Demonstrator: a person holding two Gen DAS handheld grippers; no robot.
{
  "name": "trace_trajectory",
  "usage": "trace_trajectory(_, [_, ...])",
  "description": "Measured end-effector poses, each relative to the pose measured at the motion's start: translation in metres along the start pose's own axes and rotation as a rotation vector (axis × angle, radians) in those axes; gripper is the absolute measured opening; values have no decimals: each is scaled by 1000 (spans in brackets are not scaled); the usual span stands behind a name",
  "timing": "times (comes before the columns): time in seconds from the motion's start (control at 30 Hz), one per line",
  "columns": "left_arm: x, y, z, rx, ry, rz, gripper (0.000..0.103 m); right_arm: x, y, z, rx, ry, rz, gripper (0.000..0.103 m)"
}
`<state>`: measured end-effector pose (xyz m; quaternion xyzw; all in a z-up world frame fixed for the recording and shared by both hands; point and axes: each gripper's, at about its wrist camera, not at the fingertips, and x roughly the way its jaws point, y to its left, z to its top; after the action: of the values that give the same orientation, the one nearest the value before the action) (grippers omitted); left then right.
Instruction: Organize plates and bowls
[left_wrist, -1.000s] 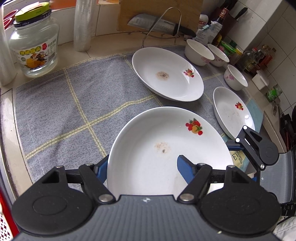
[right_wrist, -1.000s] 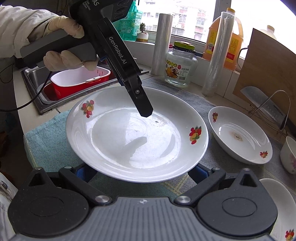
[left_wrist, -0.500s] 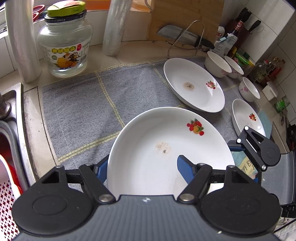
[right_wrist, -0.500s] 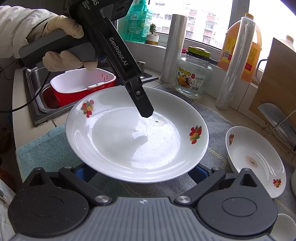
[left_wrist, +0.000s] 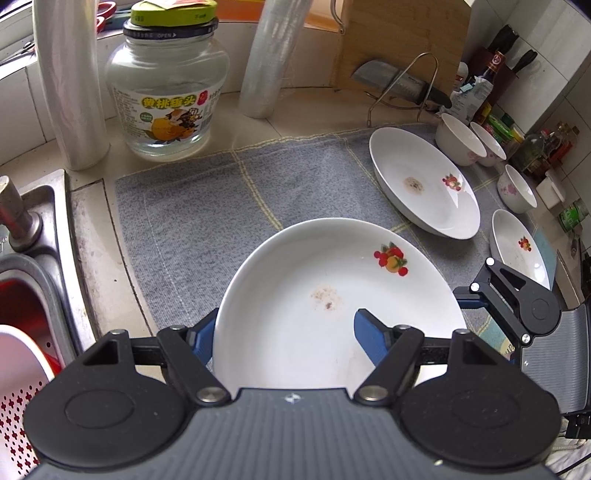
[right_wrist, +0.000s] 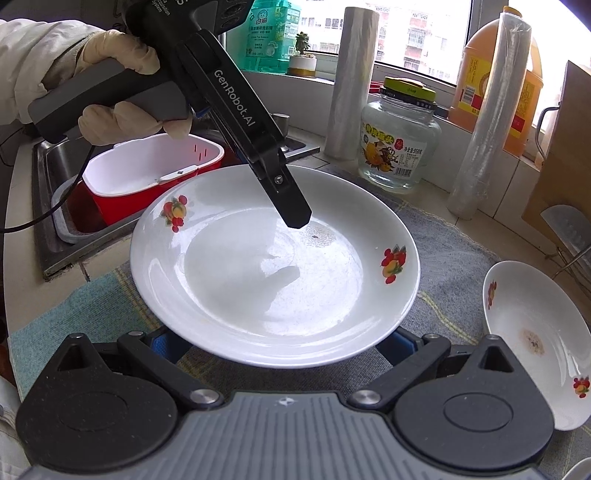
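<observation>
The left gripper (left_wrist: 284, 332) pinches the near rim of a white plate (left_wrist: 332, 295), one finger on top, one under. The right gripper (right_wrist: 280, 343) is under the plate's other edge; I cannot tell if it squeezes. The plate hangs over the gray towel (left_wrist: 207, 206) on the table. Ahead to the right wait two more plates (left_wrist: 421, 184) and three bowls (left_wrist: 460, 138).

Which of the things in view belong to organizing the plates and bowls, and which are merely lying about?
Job: held plate, far plate, right plate, three bowls.
Lying about: glass jar, cleaver, film rolls, red basket, oil jug.
</observation>
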<state>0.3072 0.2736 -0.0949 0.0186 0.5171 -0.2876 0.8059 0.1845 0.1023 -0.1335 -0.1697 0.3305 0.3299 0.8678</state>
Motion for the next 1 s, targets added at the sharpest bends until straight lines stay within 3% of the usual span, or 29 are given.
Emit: trace_trajectory(1.0, [21,23,7,-15,-1,-20,74,30,-3,6,60,56,-4,103])
